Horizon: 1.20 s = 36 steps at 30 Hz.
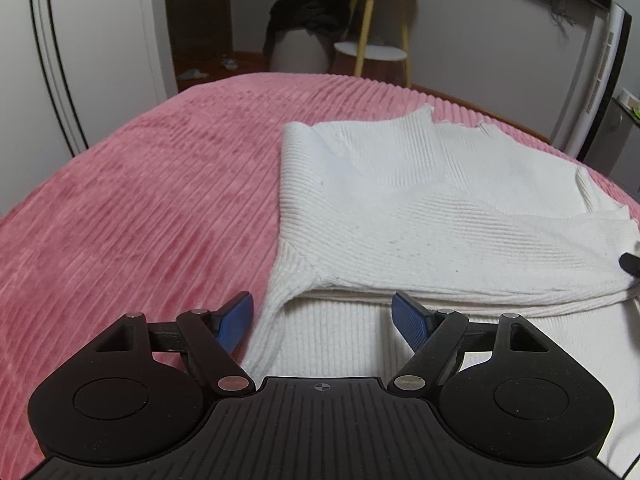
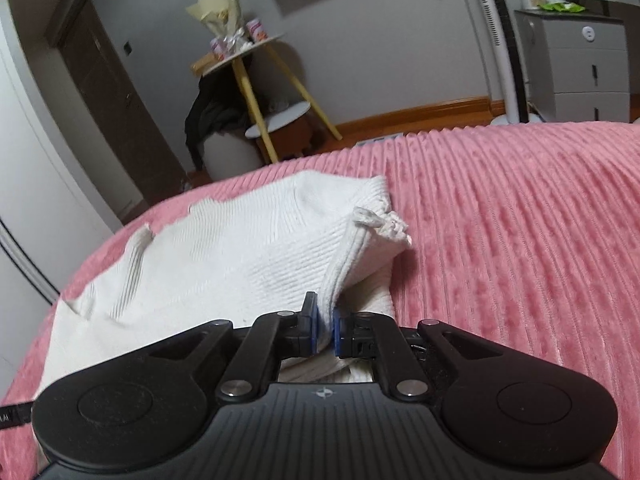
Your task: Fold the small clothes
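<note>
A white ribbed knit sweater (image 1: pixel 420 208) lies partly folded on a pink ribbed bedspread (image 1: pixel 140 200). My left gripper (image 1: pixel 322 316) is open and empty, its blue pads (image 1: pixel 236 318) spread over the sweater's near left folded edge. My right gripper (image 2: pixel 325 326) is shut on a fold of the sweater (image 2: pixel 240 252) and lifts that edge into a raised ridge. The right gripper's tip shows at the far right edge of the left wrist view (image 1: pixel 631 264).
The pink bedspread (image 2: pixel 520 240) spreads wide to the right and left of the sweater. Beyond the bed stand a yellow-legged side table (image 2: pixel 260 80), a round white hamper with dark clothes (image 1: pixel 304 32), a grey drawer cabinet (image 2: pixel 576 68) and a white wardrobe (image 1: pixel 80 52).
</note>
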Motion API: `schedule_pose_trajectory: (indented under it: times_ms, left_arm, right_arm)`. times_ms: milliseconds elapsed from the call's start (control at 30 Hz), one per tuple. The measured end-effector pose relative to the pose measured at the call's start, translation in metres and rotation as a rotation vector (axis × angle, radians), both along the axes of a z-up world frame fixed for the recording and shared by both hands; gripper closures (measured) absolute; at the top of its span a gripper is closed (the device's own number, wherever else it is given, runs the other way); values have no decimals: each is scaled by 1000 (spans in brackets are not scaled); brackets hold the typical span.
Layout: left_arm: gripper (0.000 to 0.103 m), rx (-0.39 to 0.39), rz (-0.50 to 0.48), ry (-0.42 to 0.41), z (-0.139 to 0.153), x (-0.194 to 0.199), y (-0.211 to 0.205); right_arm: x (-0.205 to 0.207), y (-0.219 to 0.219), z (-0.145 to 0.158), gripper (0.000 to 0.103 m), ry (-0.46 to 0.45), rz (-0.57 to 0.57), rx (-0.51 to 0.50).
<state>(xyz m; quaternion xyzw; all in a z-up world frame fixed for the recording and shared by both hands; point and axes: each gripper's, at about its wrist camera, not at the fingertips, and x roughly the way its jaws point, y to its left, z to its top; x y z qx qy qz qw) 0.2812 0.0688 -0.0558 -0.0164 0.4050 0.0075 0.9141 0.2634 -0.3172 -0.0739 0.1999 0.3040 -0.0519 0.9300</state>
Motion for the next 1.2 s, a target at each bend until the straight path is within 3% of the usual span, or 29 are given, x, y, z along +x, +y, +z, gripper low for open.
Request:
schedule_pose_trajectory:
  times_ms: [167,333,500,600,700,767,833,933,1100,1200]
  left_arm:
    - [21,-26,-12,-8,4,1,-4]
    - [21,-106,-4,-83,16,3,1]
    - [21,-184,21,-83,14,24,-3]
    - [21,-118,7,-61,6,37,-15]
    - [28,-47,-6,-39,-5,39,-22]
    - [35,30,-27,-33,-12,36,-25]
    - [35,58,-61,-47,-13,31,-24]
    - [40,21,-40,-38,-8,30,-15]
    - [42,-51,20,-71,10,27,-11]
    - [33,-58,-12,-96,15,38,-28]
  right_arm:
    - [-3,-9,9,88,0,18,68]
    - [-12,-20,10,87,-4,7,148]
    - [-12,-28,8,92,-7,-5,168]
    - [-11,-22,12,96,-18,18,105]
    - [-15,-22,15,96,-66,41,76]
    - [-15,-27,9,96,-37,32,76]
    - [-16,-30,3,96,-7,22,42]
    - [-21,-33,9,78,7,-9,-13]
    - [-31,-35,35,78,-82,-75,-107]
    - [-20,-10,42,79,-112,18,-176]
